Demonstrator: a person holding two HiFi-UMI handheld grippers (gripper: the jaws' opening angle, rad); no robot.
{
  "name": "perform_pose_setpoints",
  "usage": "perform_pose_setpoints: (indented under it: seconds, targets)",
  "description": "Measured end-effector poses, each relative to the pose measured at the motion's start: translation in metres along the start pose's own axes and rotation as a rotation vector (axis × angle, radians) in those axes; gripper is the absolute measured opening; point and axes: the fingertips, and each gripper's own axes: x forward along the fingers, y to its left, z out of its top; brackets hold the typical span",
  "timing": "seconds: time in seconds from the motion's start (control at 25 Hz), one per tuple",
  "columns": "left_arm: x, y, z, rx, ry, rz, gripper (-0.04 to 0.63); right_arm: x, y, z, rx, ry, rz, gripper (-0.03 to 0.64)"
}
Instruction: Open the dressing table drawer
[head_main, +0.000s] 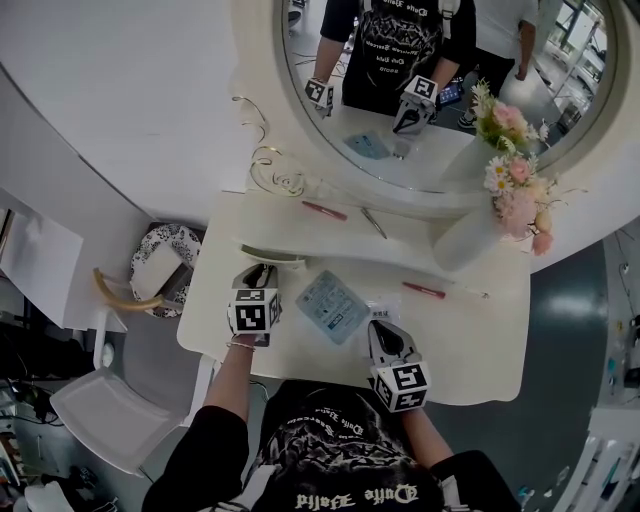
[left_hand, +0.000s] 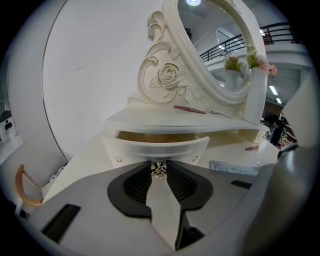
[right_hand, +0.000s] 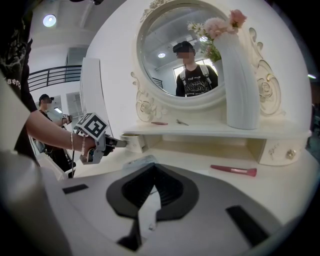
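The left gripper (head_main: 259, 272) is clamped on the knob (left_hand: 159, 171) of the drawer (left_hand: 150, 148), which sits partly out under the shelf (left_hand: 165, 123), ready for a straight pull, while the right gripper (right_hand: 151, 172), closed and empty, waits over the table (right_hand: 200, 156).

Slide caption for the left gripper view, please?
Left gripper pinching the small gold knob of the partly open cream curved drawer.
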Motion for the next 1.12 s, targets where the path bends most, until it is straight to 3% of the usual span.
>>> perform_pose_setpoints:
  seconds: [1.12]
  targets:
    - [-0.0047, -0.0022, -0.0055, 0.003, 0.007, 0.007, 0.101, -0.0014, -0.0050, -0.0001, 0.024, -0.011, -0.010, 0.011]
